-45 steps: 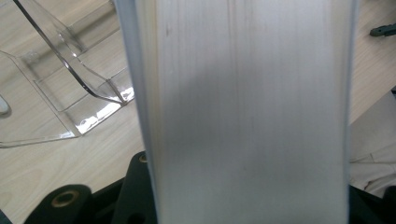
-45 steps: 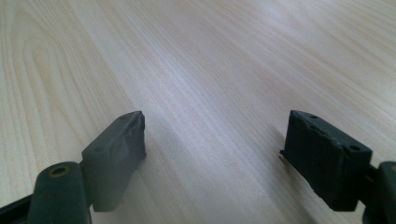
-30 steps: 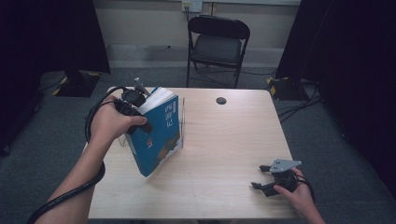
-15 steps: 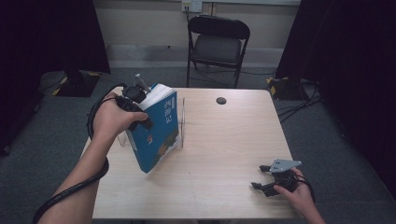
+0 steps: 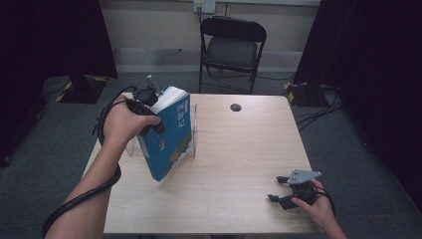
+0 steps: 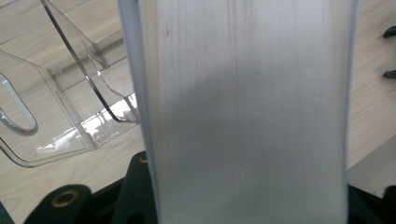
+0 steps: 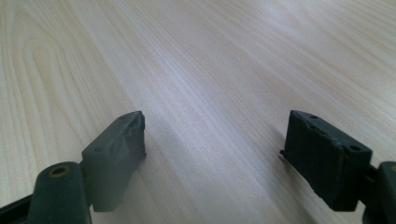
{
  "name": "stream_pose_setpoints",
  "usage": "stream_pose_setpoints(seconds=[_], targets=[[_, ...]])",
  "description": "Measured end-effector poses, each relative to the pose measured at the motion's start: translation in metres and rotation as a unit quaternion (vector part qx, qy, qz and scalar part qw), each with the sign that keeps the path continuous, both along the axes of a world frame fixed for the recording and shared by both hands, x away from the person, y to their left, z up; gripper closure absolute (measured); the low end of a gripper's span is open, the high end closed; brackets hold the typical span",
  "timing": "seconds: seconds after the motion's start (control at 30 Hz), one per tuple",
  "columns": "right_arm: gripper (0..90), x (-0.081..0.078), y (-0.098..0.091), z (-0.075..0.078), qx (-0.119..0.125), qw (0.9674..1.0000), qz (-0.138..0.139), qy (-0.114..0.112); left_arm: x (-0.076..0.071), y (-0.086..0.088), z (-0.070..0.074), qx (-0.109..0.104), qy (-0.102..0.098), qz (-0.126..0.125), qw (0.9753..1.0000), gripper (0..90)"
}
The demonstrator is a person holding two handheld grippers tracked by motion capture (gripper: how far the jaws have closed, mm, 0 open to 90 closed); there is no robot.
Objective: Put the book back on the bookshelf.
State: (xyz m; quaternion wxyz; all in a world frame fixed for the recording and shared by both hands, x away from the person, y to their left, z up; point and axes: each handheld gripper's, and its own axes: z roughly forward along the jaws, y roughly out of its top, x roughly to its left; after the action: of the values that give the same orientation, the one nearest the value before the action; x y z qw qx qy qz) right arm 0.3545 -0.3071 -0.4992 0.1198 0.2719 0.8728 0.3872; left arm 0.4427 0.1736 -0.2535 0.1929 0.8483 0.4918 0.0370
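Observation:
A thick blue book (image 5: pixel 169 137) hangs tilted over the left part of the wooden table (image 5: pixel 239 149), its lower corner close to the tabletop. My left gripper (image 5: pixel 158 115) is shut on the book's upper edge, with the person's hand around the gripper. In the left gripper view the white page edge of the book (image 6: pixel 243 112) runs up between the black jaws. A clear acrylic book stand (image 5: pixel 193 130) sits right behind and beside the book. My right gripper (image 5: pixel 277 189) rests near the front right edge, open, with bare wood between its jaws (image 7: pixel 215 144).
A small black round object (image 5: pixel 235 107) lies near the table's far edge. A black folding chair (image 5: pixel 231 50) stands behind the table. The clear stand (image 6: pixel 70 107) has slanted walls and a wire loop at its left. Dark curtains flank the room.
The left hand has lifted the book's lower corner slightly and drawn it a little toward the stand. The right gripper has stayed still.

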Motion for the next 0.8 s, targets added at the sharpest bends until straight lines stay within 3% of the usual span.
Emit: stream_pose_setpoints(seconds=[0.03, 0.1, 0.43, 0.5, 0.57, 0.6, 0.8], targets=[[19.7, 0.000, 0.000, 0.000, 0.000, 1.0000, 0.000, 0.000, 0.002, 0.001, 0.000, 0.006, 0.001, -0.012, 0.9999, 61.9], [19.7, 0.000, 0.000, 0.000, 0.000, 1.0000, 0.000, 0.000, 0.002, -0.002, -0.001, 0.002, 0.004, 0.003, 1.0000, 61.9], [19.7, 0.000, 0.000, 0.000, 0.000, 1.0000, 0.000, 0.000, 0.013, -0.002, -0.005, -0.001, 0.006, 0.008, 0.9999, 61.9], [19.7, 0.000, 0.000, 0.000, 0.000, 1.0000, 0.000, 0.000, 0.012, -0.005, -0.006, -0.006, 0.005, 0.025, 0.9996, 61.9], [19.7, 0.000, 0.000, 0.000, 0.000, 1.0000, 0.000, 0.000, 0.016, -0.003, -0.007, -0.005, 0.004, 0.013, 0.9999, 61.9], [19.7, 0.000, 0.000, 0.000, 0.000, 1.0000, 0.000, 0.000, 0.014, -0.006, -0.008, -0.010, 0.005, 0.033, 0.9994, 61.9], [19.7, 0.000, 0.000, 0.000, 0.000, 1.0000, 0.000, 0.000, 0.016, -0.008, -0.009, -0.008, 0.007, 0.039, 0.9992, 61.9]])
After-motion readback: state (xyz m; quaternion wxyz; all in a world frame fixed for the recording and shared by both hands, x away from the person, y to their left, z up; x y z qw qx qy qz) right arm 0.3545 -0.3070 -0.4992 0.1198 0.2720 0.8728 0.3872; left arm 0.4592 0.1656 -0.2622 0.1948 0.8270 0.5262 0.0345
